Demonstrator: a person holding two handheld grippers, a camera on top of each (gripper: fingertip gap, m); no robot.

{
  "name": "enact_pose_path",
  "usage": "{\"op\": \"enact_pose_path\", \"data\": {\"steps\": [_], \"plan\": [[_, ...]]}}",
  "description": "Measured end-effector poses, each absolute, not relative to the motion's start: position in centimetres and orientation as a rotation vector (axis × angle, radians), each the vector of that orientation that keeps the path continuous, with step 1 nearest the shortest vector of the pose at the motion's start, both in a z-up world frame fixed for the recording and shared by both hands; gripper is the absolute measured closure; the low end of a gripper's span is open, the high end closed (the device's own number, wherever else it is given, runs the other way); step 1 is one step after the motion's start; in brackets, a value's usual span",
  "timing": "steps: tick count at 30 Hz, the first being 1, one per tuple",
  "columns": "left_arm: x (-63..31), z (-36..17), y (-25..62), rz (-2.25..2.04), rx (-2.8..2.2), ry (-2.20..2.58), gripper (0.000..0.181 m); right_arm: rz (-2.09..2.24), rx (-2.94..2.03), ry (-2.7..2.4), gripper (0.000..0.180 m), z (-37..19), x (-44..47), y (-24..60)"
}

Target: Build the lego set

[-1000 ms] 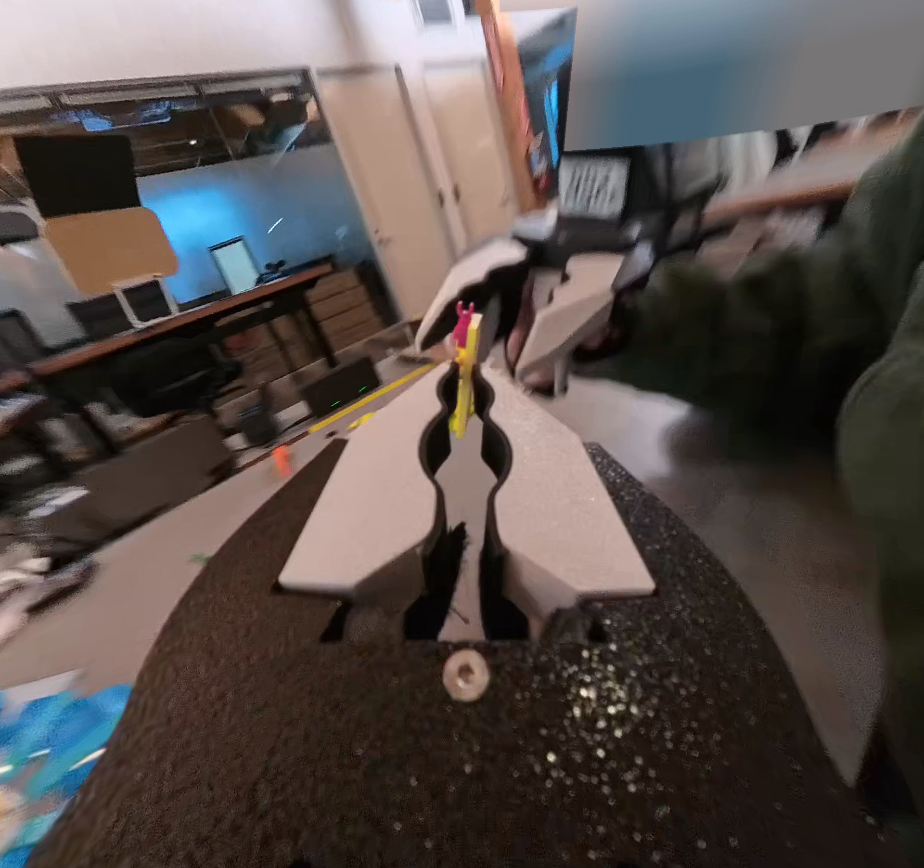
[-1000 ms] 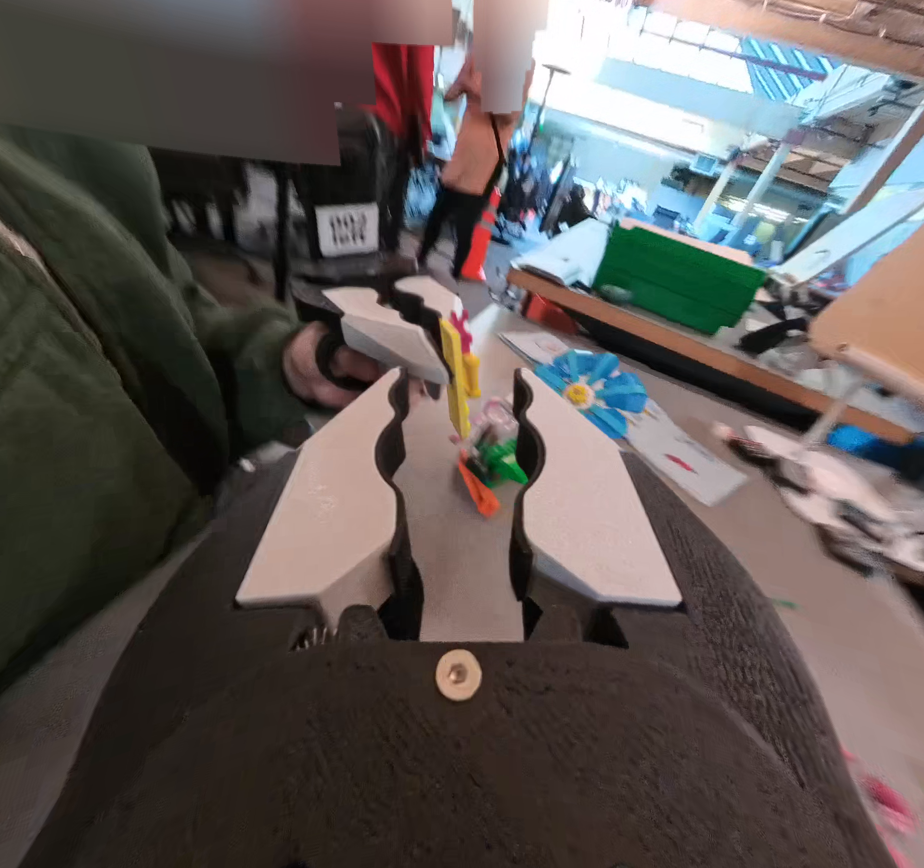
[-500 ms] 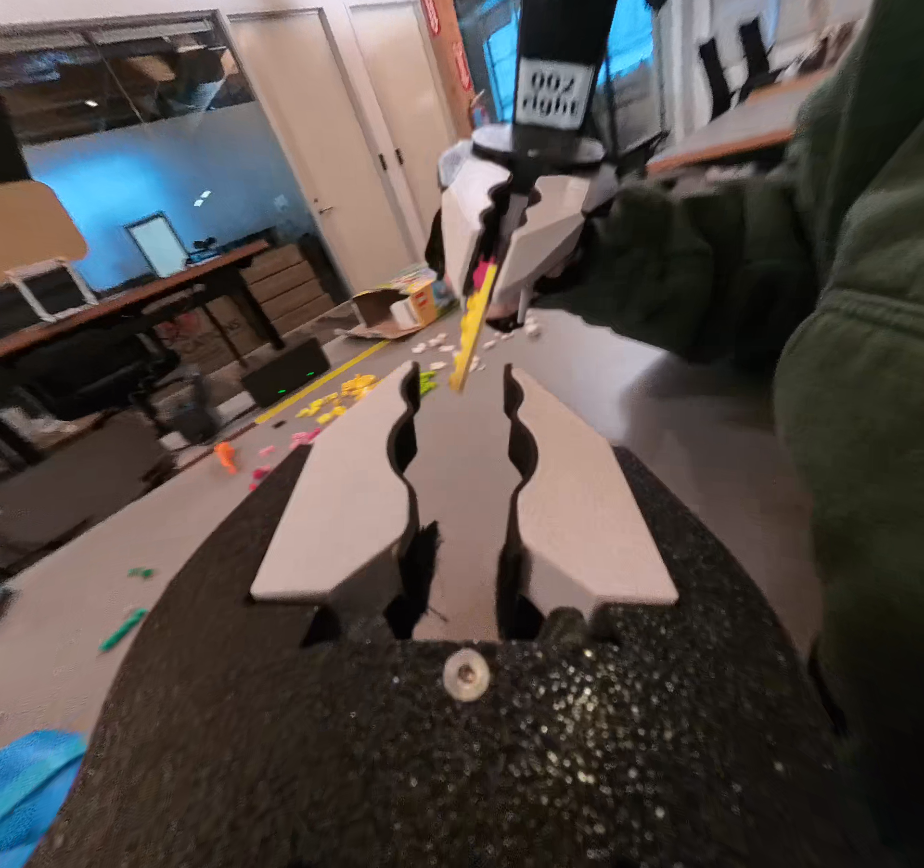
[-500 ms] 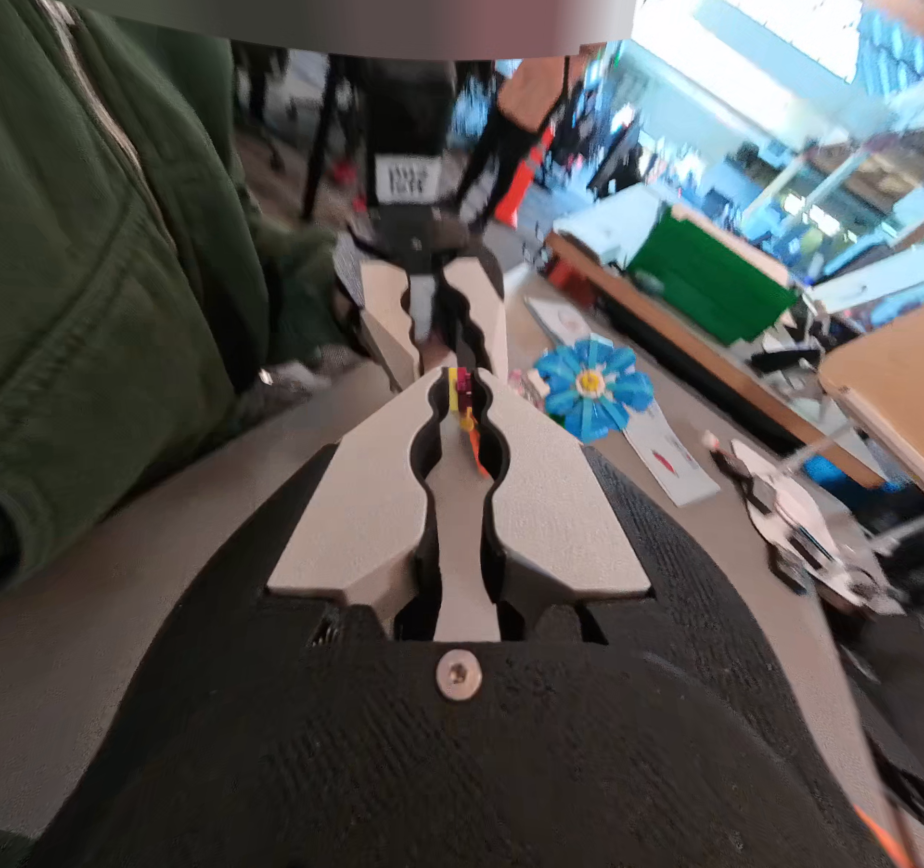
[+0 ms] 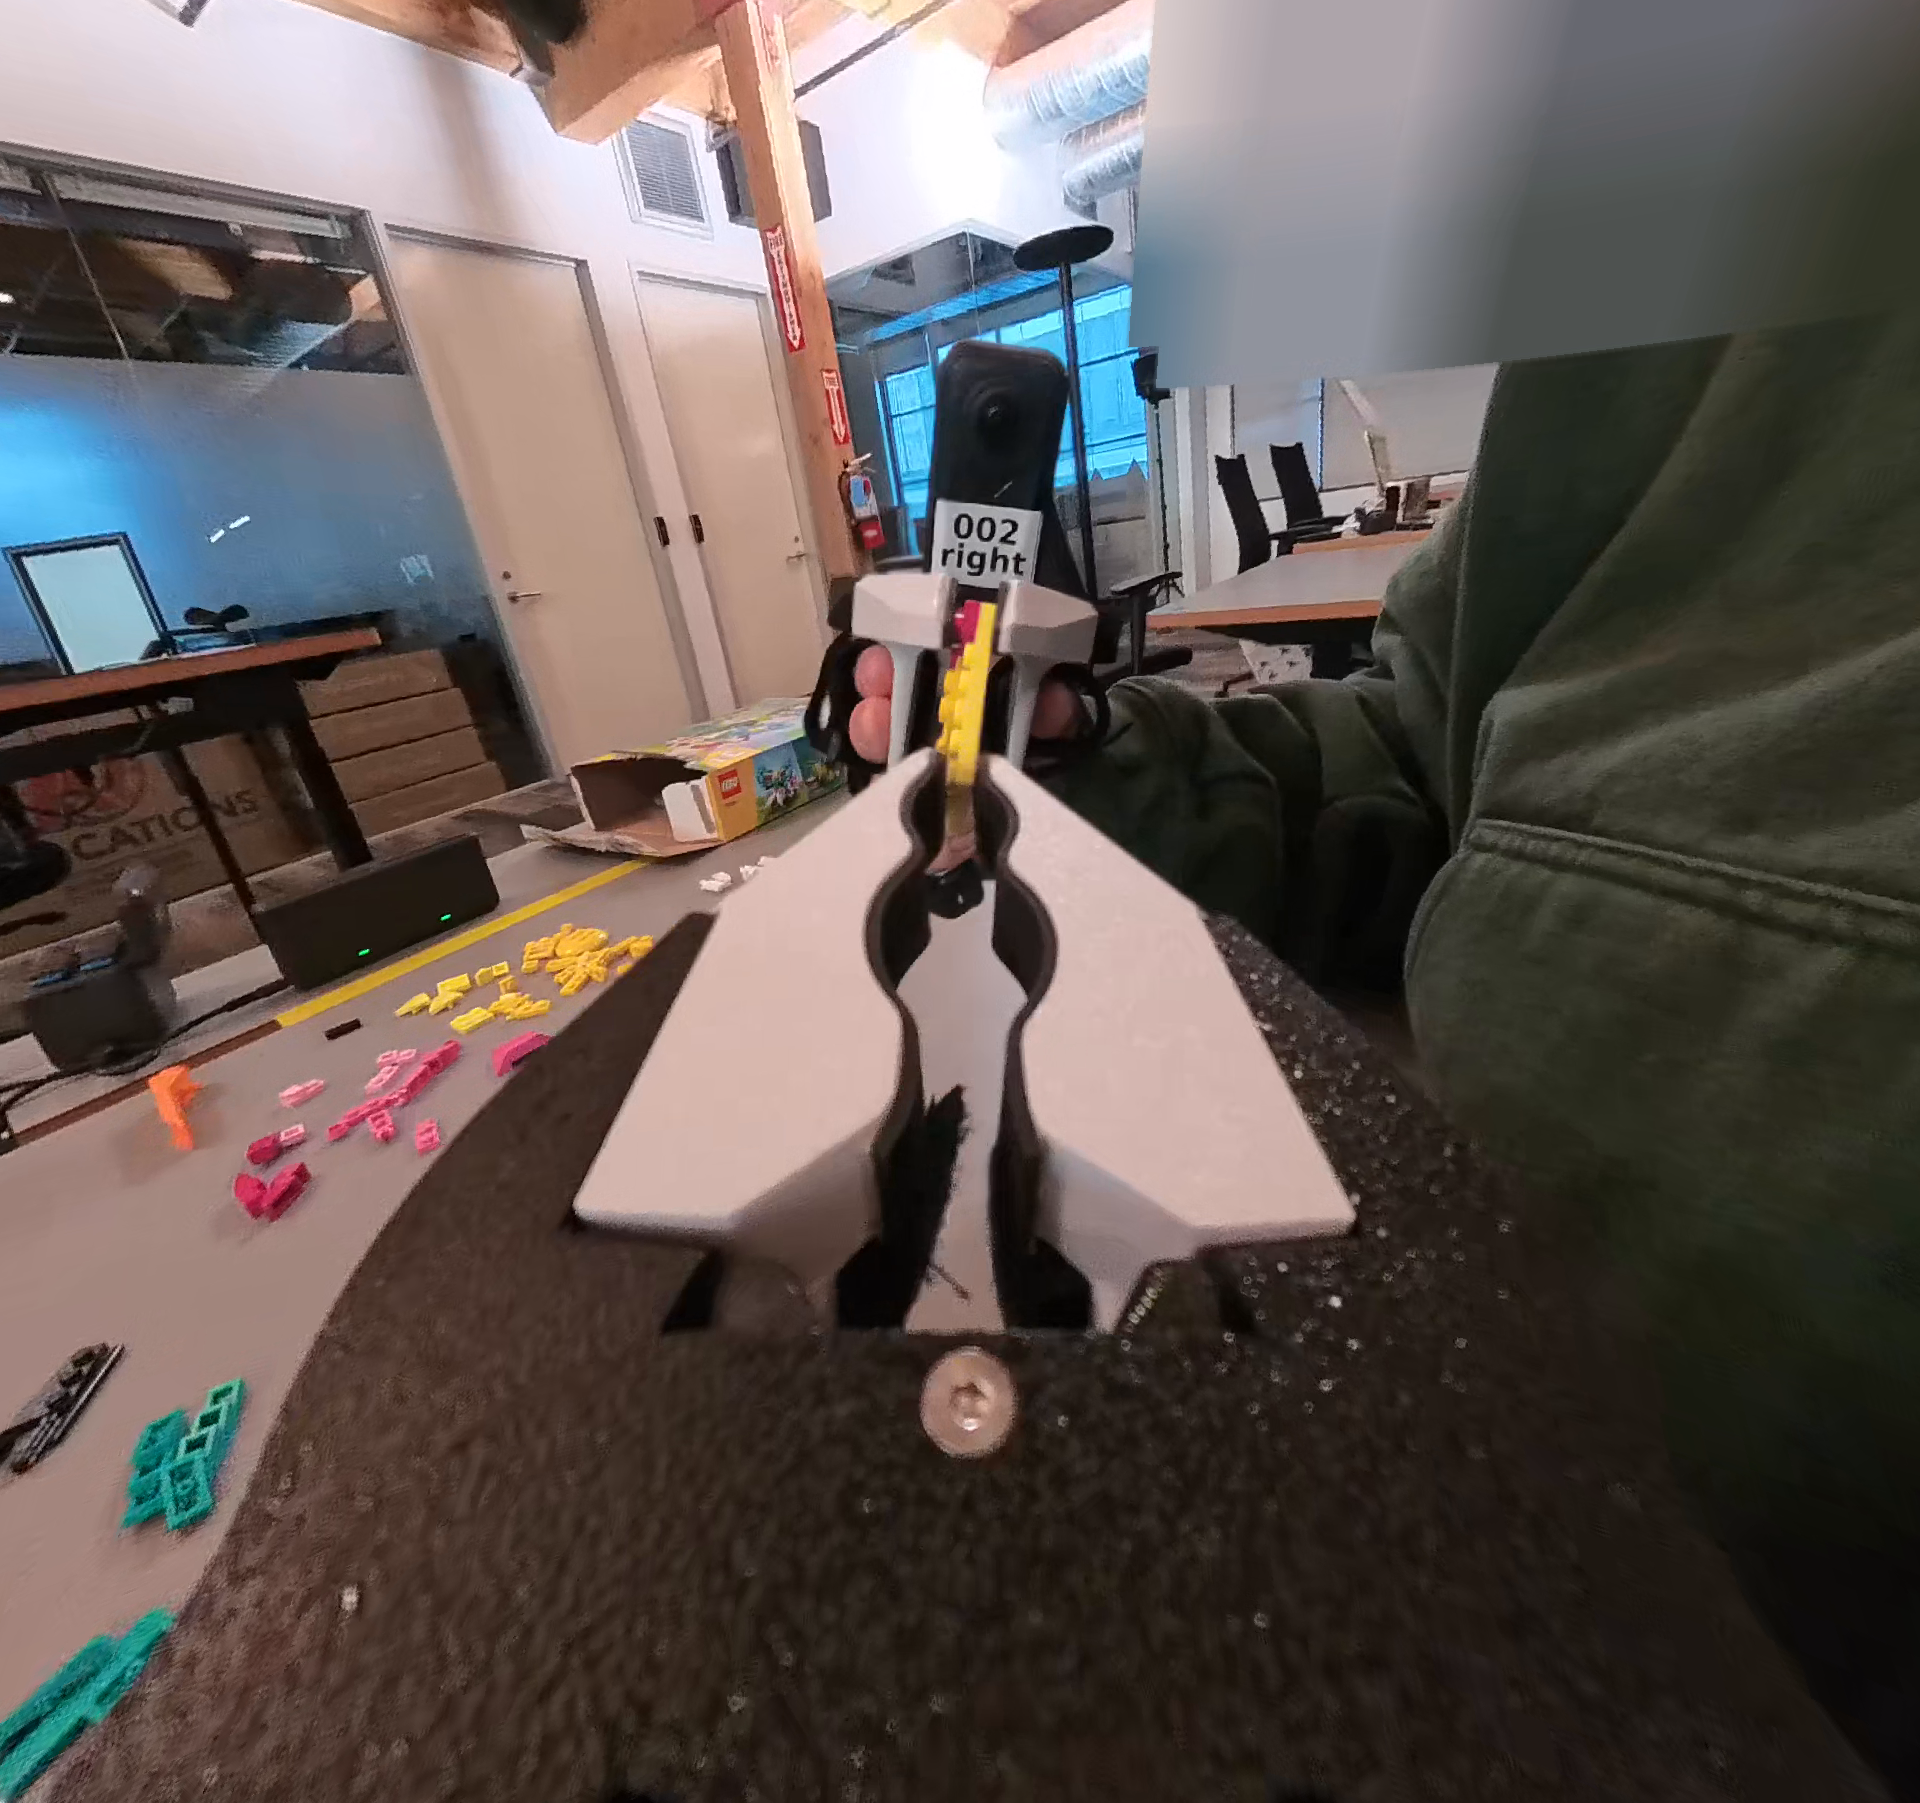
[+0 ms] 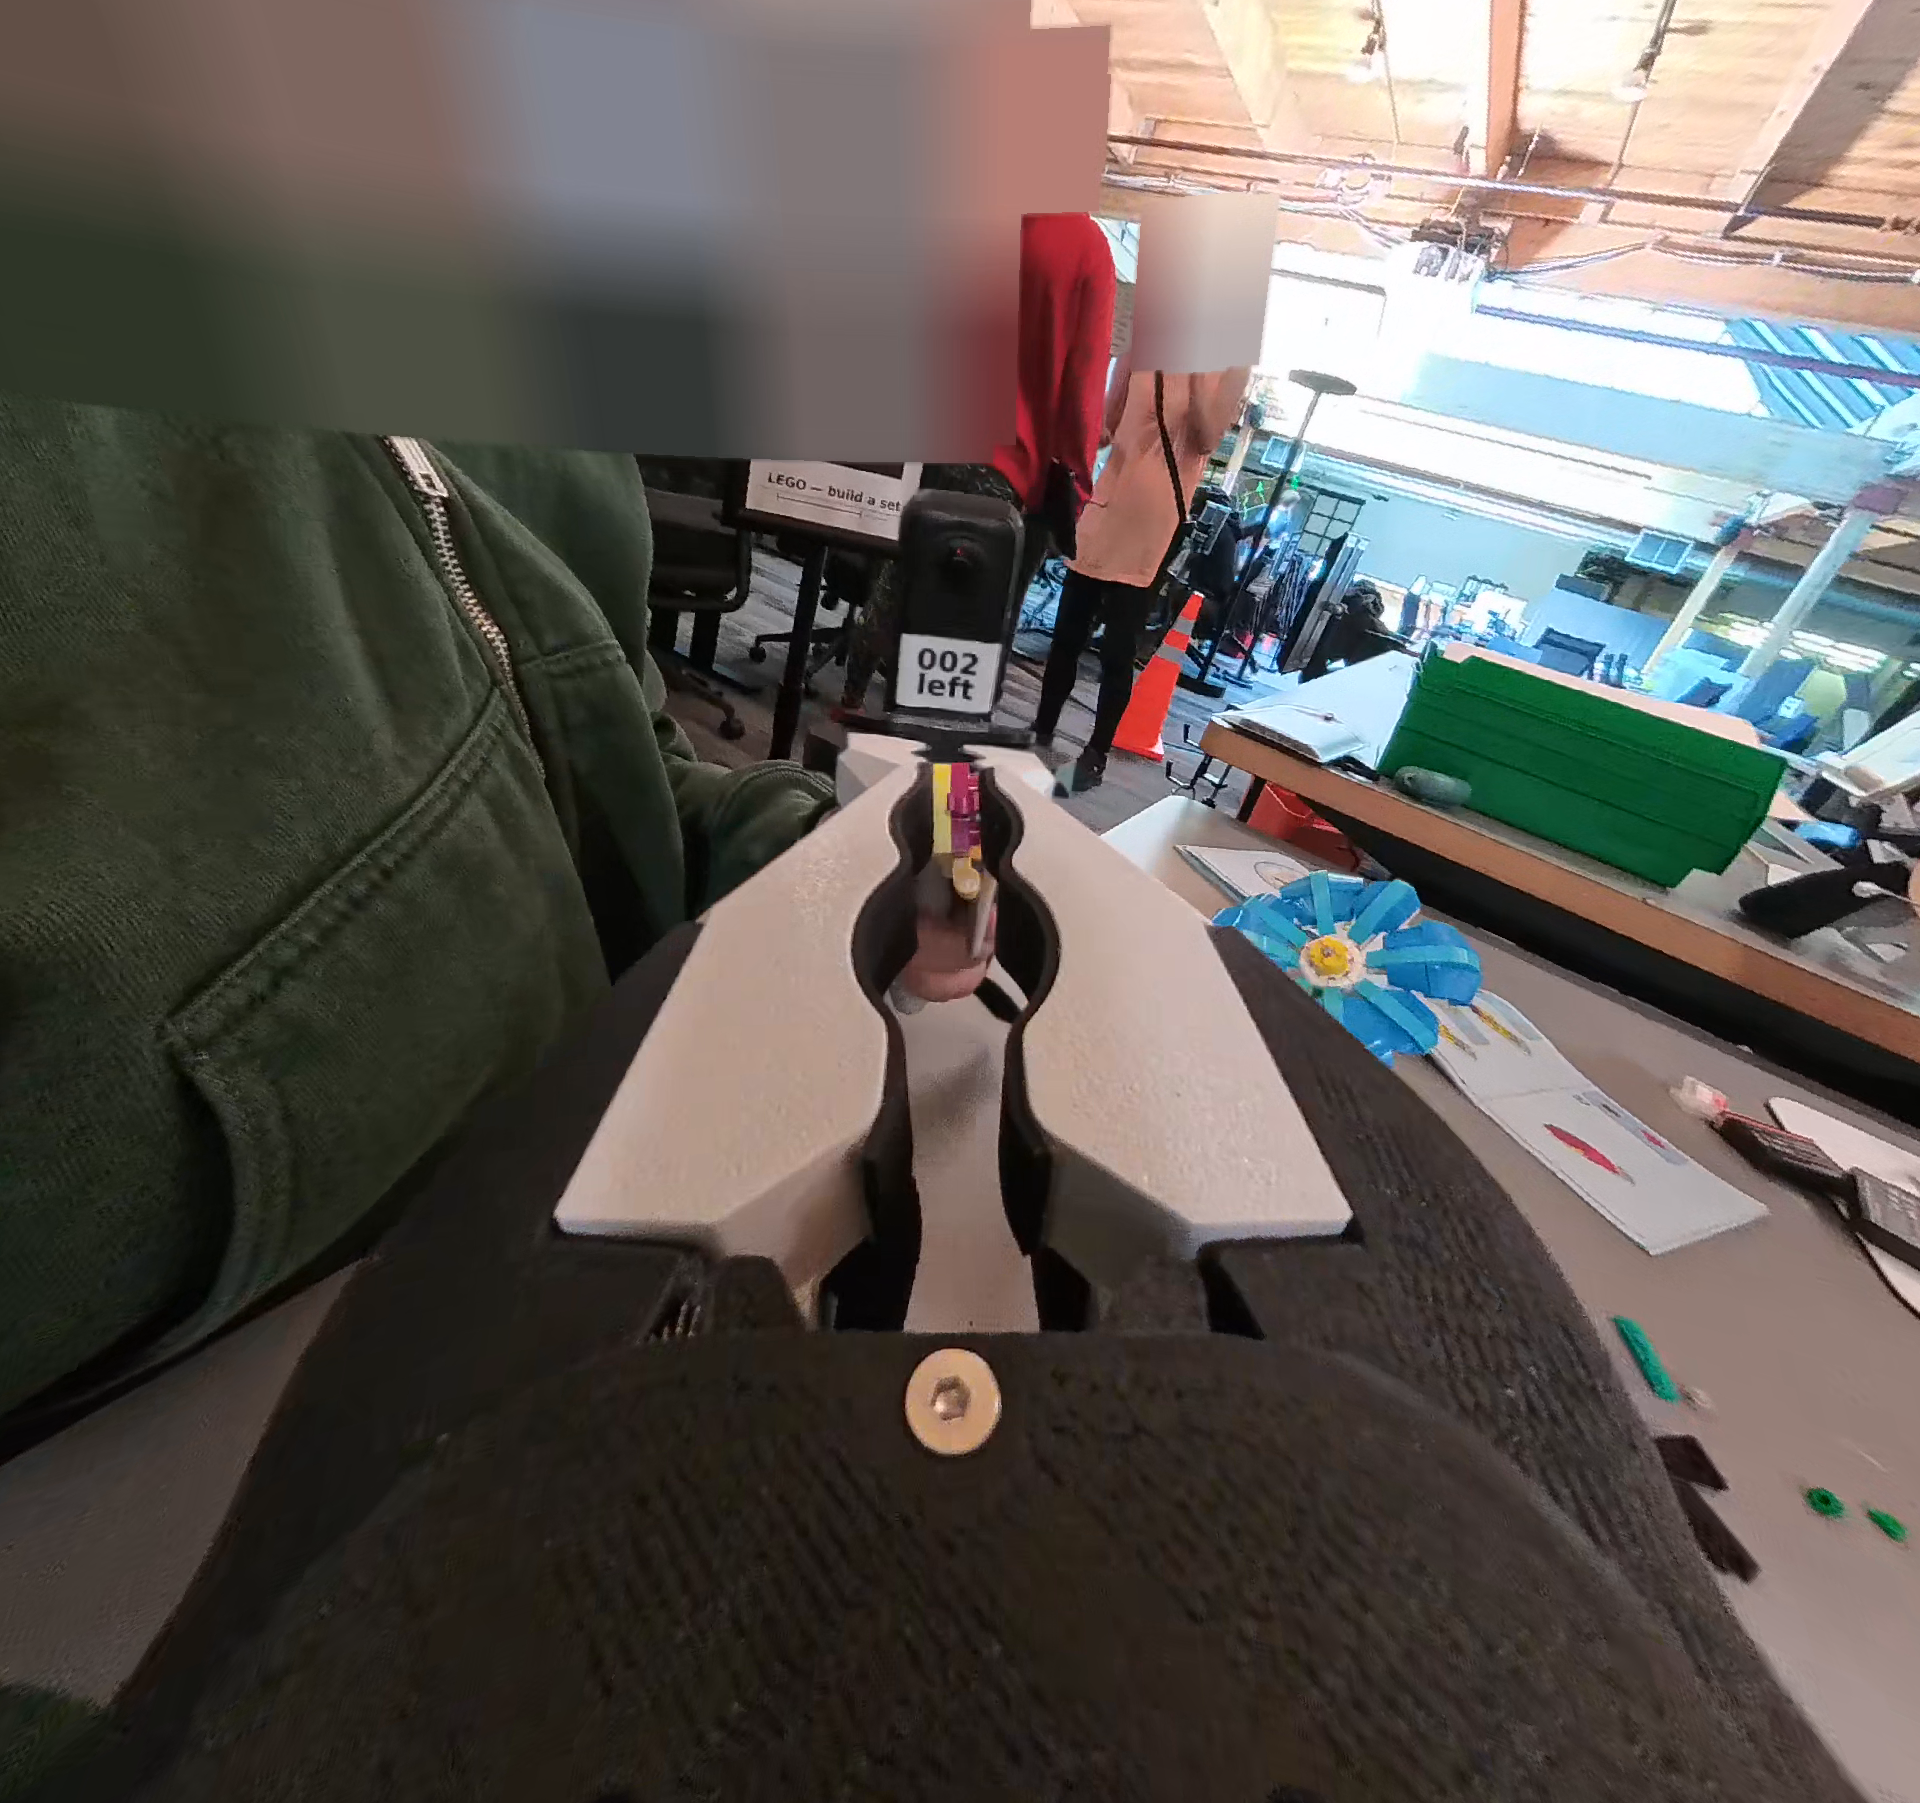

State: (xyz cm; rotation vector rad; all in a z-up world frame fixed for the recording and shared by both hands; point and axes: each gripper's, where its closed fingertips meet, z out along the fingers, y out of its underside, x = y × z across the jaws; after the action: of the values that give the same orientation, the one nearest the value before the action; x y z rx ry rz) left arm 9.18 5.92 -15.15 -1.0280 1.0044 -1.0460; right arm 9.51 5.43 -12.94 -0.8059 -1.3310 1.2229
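A thin yellow lego strip with a magenta piece on it (image 5: 964,704) is held in the air between both grippers, which face each other tip to tip. My left gripper (image 5: 956,771) is shut on the strip's near end. My right gripper (image 5: 971,615) is shut on its far, magenta end. In the right wrist view my right gripper (image 6: 951,782) pinches the same yellow and magenta piece (image 6: 954,813), with the left gripper's tips right behind it. A person's hands hold both tools, well above the grey table (image 5: 125,1265).
Loose yellow bricks (image 5: 571,964), pink bricks (image 5: 384,1099), teal bricks (image 5: 182,1462) and an orange piece (image 5: 171,1099) lie on the table's left, with the open set box (image 5: 717,777) behind. A built blue flower (image 6: 1351,964) and an instruction booklet (image 6: 1579,1119) lie on the right. A green sleeve fills the near side. The grippers are tip to tip, or close to it.
The strip was first in my left gripper with the right open, then in the right with the left open. Now the left has shut on it too, and both hold it.
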Motion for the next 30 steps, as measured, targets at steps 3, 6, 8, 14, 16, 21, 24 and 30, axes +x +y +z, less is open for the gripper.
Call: {"op": "enact_pose_path", "data": {"steps": [3, 6, 8, 14, 16, 21, 24, 30], "plan": [[9.8, -15.9, 7.0, -0.989, -1.096, 0.978, 0.178, 1.191, -0.923, -1.333, 0.157, -13.5, 10.7, 7.1], [10.8, -18.0, 8.3, -0.864, -1.193, 0.999, 0.179, 1.020, -1.152, -1.214, 0.135, -13.4, 15.1, 12.7], [11.5, -19.9, 9.5, -0.697, -1.237, 1.057, 0.178, 0.769, -1.365, -1.081, 0.137, -14.5, 19.3, 18.6], [13.1, -25.2, 12.9, -0.147, -1.296, 1.320, 0.178, 0.328, -1.942, -0.946, 0.148, -22.5, 29.0, 30.1], [13.2, -25.7, 13.8, -0.051, -1.275, 1.330, 0.178, 0.230, -2.042, -0.938, 0.150, -24.5, 31.0, 32.6], [12.7, -25.7, 15.0, -0.009, -1.271, 1.276, 0.178, 0.167, -2.197, -1.029, 0.154, -27.9, 32.9, 36.8], [12.5, -26.4, 15.1, -0.025, -1.290, 1.289, 0.178, 0.338, -2.243, -1.041, 0.162, -28.4, 31.6, 37.9], [12.3, -27.1, 15.5, -0.029, -1.318, 1.300, 0.178, 0.327, -2.464, -0.978, 0.159, -30.6, 32.9, 39.7]]}}
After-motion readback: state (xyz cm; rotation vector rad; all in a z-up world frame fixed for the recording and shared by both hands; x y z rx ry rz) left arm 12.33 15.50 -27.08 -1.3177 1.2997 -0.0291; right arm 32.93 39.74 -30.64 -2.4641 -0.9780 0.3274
